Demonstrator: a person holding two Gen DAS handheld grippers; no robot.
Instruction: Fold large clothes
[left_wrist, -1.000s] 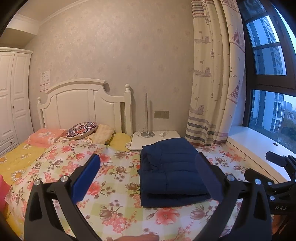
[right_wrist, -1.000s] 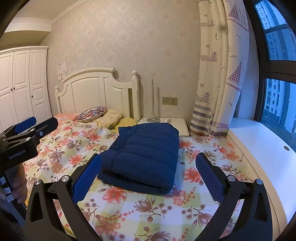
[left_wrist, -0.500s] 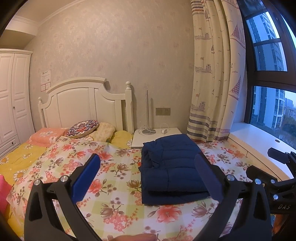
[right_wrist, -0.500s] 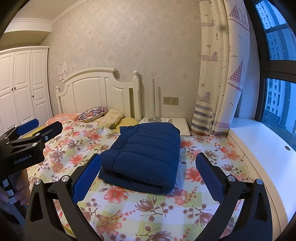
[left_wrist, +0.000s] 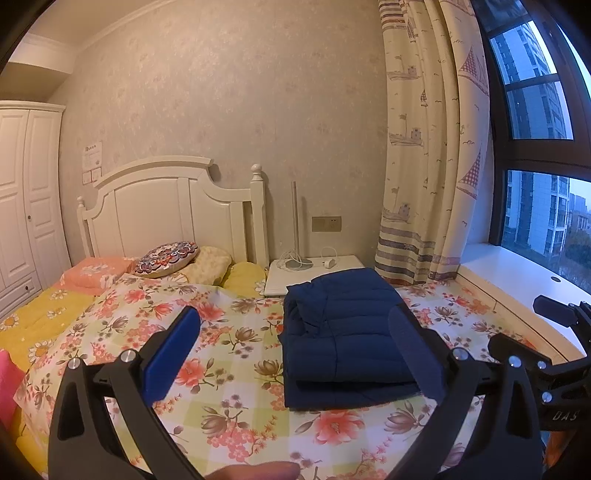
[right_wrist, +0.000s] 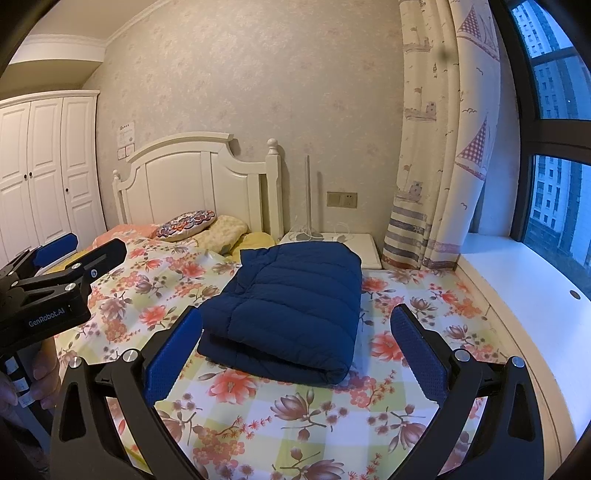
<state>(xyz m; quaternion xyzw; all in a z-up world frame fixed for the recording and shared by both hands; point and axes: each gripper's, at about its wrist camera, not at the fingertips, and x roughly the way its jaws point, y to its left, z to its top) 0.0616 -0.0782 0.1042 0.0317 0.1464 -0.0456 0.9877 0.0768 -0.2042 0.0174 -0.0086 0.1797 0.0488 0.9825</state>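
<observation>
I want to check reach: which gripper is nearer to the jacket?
Right, it seems. The right gripper faces the jacket straight ahead; the left gripper is off to its left side.

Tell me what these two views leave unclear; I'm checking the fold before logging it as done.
- Navy puffer jacket: its underside and inner layers are hidden by its own folds in both views.
- Right wrist view: the jacket's near left corner sits behind a blue finger pad.
- Left wrist view: its near right corner sits behind a pad.
- Wall notice: print too small.
- Bed foot: cut off by the bottom edge.
</observation>
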